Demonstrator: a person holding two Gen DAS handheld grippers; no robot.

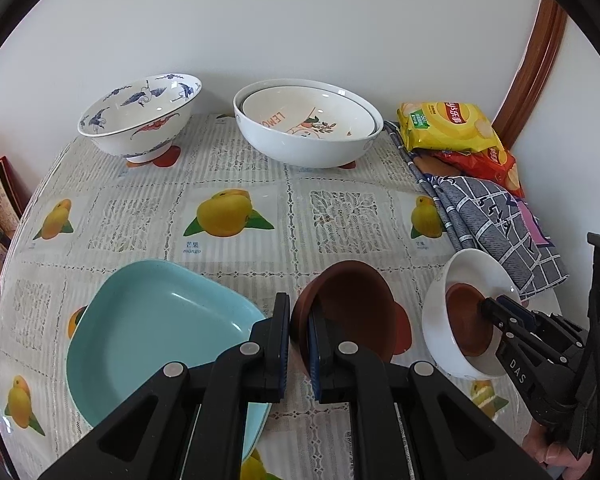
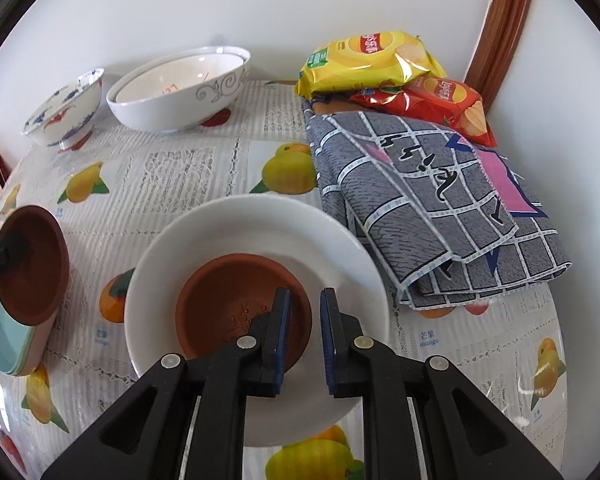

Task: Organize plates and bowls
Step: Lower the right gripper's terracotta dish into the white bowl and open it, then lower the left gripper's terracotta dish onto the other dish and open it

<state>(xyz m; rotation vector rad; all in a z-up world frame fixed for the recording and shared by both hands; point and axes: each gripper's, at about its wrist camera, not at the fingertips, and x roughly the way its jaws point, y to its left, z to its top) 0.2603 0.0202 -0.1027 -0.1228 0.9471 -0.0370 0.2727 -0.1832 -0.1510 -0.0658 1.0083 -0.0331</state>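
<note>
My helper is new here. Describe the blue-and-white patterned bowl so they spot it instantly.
Start at the white wall behind the table. Two bowls stand along it; take the left one, the footed bowl. Only it carries blue birds and a red motif.

Left gripper (image 1: 299,344): black angular linkage arms, round silver pivot pins, blue-faced pads. Right gripper (image 2: 305,340): same build; white lettering, apparently "DAS", on its side. A bare hand (image 1: 556,450) grips its black handle.
</note>
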